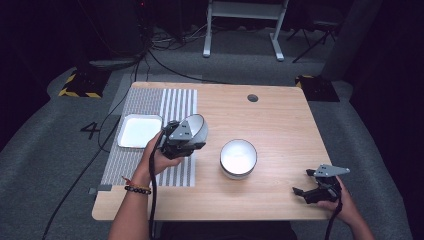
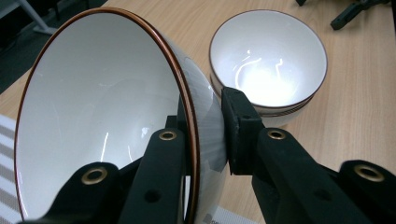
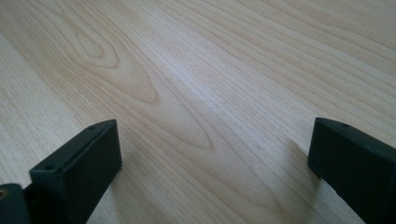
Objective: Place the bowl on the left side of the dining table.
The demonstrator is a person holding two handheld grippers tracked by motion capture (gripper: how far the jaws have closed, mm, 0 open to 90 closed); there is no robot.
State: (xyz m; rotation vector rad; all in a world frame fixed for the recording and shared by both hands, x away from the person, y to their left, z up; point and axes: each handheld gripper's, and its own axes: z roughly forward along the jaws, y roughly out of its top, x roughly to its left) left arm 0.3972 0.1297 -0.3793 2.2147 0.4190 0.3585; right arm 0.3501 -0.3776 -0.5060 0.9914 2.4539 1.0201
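Left gripper view shows my left hand-held gripper [image 2: 205,135] clamped on the tilted bowl's [image 2: 98,116] rim, left of the stacked bowls [image 2: 268,58] at upper right. I'd level it above them, then lower it in; my right hand-held gripper [image 3: 212,172] rests open on the bench [image 3: 196,70].

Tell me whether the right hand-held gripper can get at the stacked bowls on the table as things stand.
Probably yes. The right hand-held gripper is open and empty, and bare table lies between it and the stacked bowls. The left hand-held gripper holds its bowl off to the side.
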